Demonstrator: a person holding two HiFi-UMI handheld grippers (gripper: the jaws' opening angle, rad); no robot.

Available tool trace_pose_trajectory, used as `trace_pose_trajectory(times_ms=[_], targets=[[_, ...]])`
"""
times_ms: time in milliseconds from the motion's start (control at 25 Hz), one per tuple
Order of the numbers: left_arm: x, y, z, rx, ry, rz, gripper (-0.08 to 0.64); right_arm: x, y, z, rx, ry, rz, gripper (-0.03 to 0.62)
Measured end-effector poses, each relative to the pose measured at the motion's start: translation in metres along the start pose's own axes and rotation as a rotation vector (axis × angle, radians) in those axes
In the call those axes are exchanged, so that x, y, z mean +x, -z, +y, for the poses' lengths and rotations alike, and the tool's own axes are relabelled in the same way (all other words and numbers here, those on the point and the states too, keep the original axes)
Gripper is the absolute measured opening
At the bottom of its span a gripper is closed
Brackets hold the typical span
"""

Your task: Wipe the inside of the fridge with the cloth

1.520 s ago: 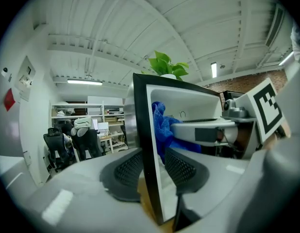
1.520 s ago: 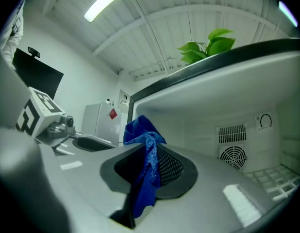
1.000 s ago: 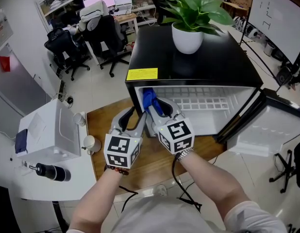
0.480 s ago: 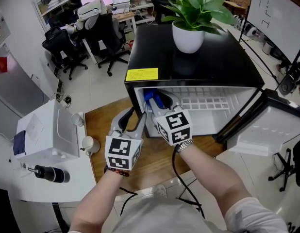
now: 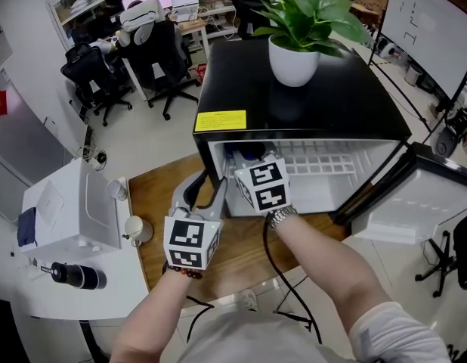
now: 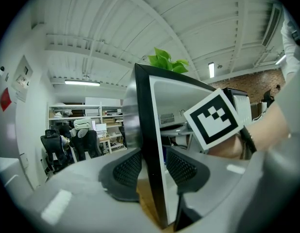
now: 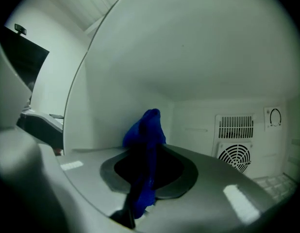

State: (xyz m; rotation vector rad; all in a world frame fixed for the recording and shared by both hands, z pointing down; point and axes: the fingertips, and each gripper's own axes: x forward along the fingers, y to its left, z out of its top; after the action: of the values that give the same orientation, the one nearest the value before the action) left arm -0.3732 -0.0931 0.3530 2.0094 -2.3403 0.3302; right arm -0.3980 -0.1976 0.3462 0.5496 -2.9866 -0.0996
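Wiping under way at the left inner wall of the fridge (image 5: 332, 100), door open.

The right gripper (image 7: 149, 170), its jaws pinched narrow on the one blue cloth (image 7: 146, 127), reaches inside by the left wall, near the front left corner. The left gripper (image 6: 152, 166) clamps that wall's front edge. I judge the job early: the back wall, floor and right side look unreached, though no view shows what is clean. Count: one fridge, two grippers, one potted plant (image 5: 294, 48) on the fridge's top.

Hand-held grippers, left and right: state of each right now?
Left hand-held gripper: closed on the fridge's side wall.
Right hand-held gripper: closed on the blue cloth.
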Motion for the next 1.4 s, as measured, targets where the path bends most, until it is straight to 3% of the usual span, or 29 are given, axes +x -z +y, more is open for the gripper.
trace_pose_trajectory(times_ms=[680,1400], targets=[[0.004,-0.002,0.002,-0.018,0.012,-0.018,0.156,0.037,0.002,-0.029,-0.031,0.103,0.098,0.066],[0.003,-0.003,0.002,-0.014,0.017,-0.020,0.156,0.036,0.007,-0.067,-0.087,0.201,0.143,0.066]])
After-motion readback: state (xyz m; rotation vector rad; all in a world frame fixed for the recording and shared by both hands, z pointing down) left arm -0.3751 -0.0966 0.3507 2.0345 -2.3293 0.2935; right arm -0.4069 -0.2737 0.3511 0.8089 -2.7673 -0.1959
